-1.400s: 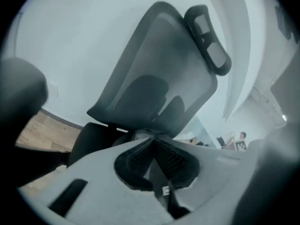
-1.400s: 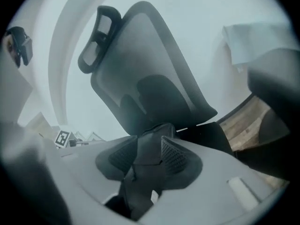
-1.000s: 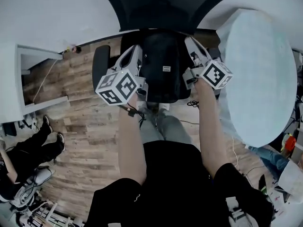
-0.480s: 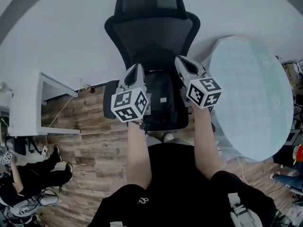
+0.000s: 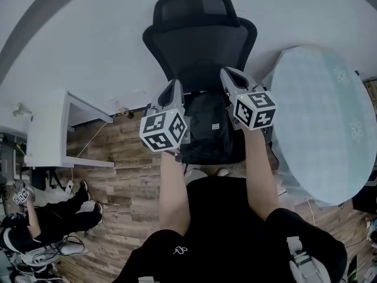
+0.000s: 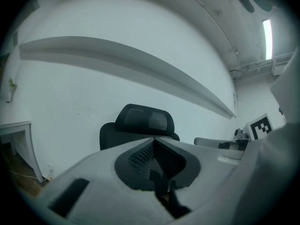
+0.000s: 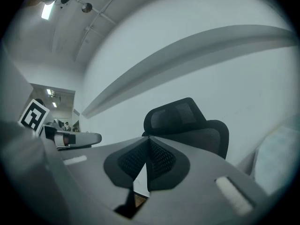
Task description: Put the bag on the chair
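Note:
A black office chair (image 5: 199, 43) stands against the white wall, and both gripper views show its mesh headrest (image 6: 143, 120) (image 7: 176, 116). A black backpack (image 5: 207, 131) with a small white label hangs between my two grippers, in front of the backrest and over the seat, which it hides. My left gripper (image 5: 176, 86) is at the bag's left side, its jaws shut (image 6: 153, 140) with a dark strap (image 6: 161, 191) running down between them. My right gripper (image 5: 227, 73) is at the bag's right side, also shut (image 7: 147, 139), with a dark strap (image 7: 123, 205) low in its jaws.
A round pale table (image 5: 321, 122) stands close on the chair's right. A white desk (image 5: 50, 131) is at the left on the wood floor (image 5: 129, 175). A person (image 5: 53, 220) sits at lower left among cables.
The head view has tilted up, bringing the chair's whole back and headrest into view. Both grippers keep hold of the bag and have moved with it towards the backrest.

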Tool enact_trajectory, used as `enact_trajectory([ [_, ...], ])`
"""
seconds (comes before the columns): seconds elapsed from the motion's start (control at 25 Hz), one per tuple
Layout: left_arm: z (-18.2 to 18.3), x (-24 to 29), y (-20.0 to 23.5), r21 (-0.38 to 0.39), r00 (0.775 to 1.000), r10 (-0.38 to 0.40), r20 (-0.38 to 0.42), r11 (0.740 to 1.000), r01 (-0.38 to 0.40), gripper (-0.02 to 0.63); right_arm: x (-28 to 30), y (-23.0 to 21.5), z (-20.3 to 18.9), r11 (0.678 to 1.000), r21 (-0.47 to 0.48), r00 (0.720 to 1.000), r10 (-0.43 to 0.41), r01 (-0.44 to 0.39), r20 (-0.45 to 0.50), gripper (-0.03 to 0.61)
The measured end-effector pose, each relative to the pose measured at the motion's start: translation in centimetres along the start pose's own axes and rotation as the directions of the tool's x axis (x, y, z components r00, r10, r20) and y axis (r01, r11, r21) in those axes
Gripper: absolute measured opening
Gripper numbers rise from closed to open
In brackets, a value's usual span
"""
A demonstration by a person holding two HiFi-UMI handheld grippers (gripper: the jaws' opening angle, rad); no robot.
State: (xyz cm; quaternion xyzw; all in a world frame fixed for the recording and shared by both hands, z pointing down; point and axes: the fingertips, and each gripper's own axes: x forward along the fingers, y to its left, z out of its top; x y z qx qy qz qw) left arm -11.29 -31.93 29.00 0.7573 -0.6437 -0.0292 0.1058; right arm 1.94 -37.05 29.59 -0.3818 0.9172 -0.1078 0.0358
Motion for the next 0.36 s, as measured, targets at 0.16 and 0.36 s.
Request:
enact_trajectory([
  [0.16,-1.0,0.0,0.5,0.011,1.000,0.007,-0.029,1.000,-0.006,0.003,0.2,-0.1,0.2,1.000,0.002,1.000,0.001,-0.001,0.017,0.011],
  [0.36,-1.4,-0.4,0.9,-0.005,0.999,0.045,-0.025,0.999,-0.045,0.003,0.0,0.0,0.8,0.999,-0.034,1.000,0.010,-0.010,0.019,0.011],
])
